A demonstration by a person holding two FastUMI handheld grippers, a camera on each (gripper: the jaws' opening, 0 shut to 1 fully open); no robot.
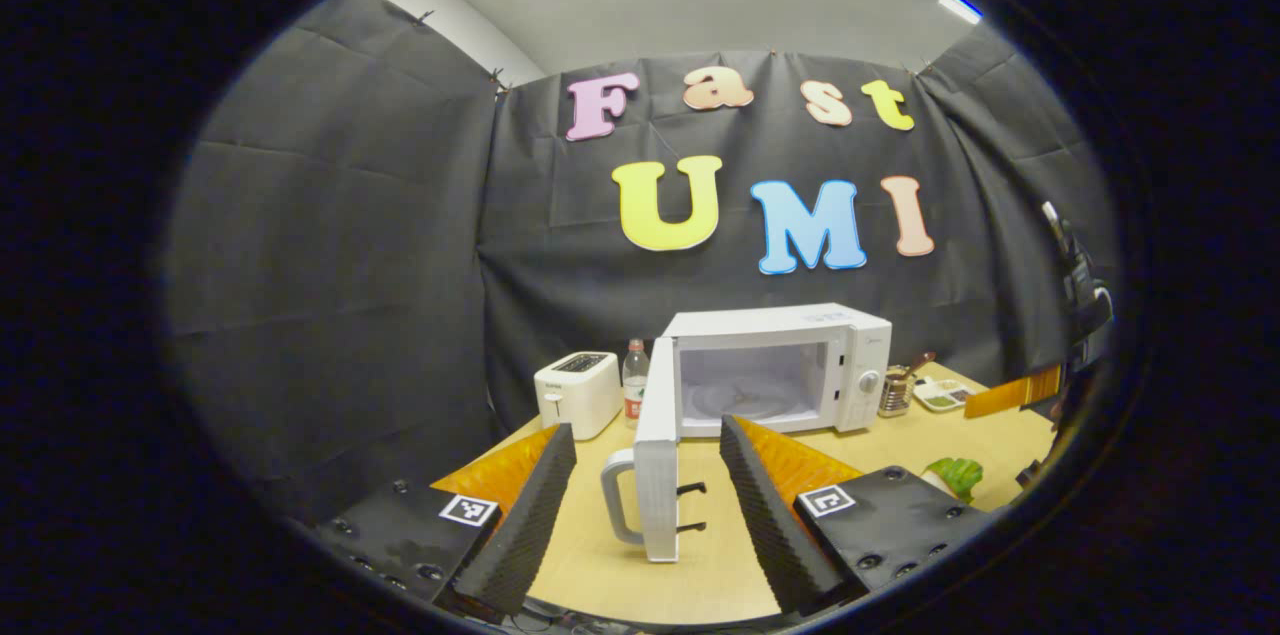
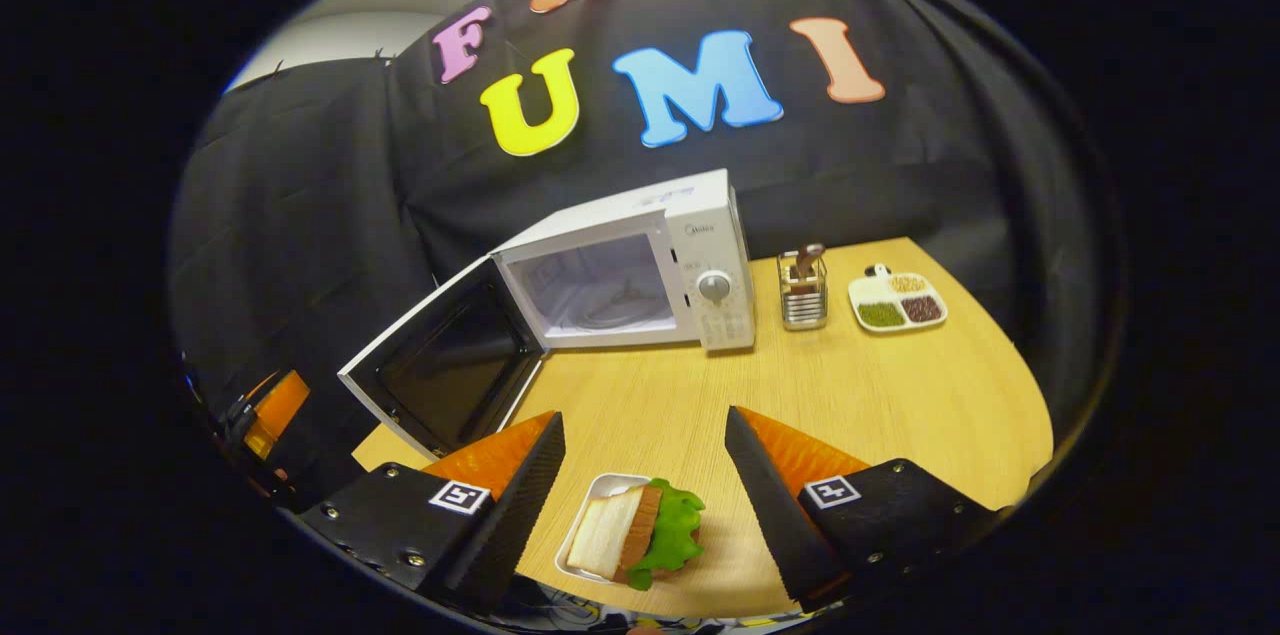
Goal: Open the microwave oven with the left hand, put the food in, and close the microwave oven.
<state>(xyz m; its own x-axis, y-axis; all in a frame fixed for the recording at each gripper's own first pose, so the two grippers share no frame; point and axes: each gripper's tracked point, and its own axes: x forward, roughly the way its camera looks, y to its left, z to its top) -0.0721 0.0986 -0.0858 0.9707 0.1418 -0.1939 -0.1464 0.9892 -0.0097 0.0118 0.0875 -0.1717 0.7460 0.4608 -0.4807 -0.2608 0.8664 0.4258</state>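
Toward the back edge of the pale wooden table (image 2: 880, 395) I see the white microwave oven (image 2: 640, 265) with its door (image 2: 440, 365) swung wide open, dark window facing out, and the cavity bare apart from the glass turntable. From the left gripper view the same door (image 1: 655, 455) stands edge-on between my left claw's fingers, its grey handle (image 1: 615, 495) toward the left finger; I cannot tell whether either finger touches it. My left claw (image 1: 648, 505) is spread wide. Left of the oven along the back edge sit a white two-slot toaster (image 1: 578, 393) and a clear plastic bottle with a red label (image 1: 635, 380), just beside each other.

Near the front edge lies the food: a sandwich of white bread, a brown slice and green lettuce in a small shallow white tray (image 2: 630, 535). My right claw (image 2: 645, 515) is spread, one finger on each side of the tray, neither pressing it.

Right of the oven stand a wire cutlery holder (image 2: 802, 290) and, farther toward the right back corner, a white divided dish with green and brown fillings (image 2: 897, 300).
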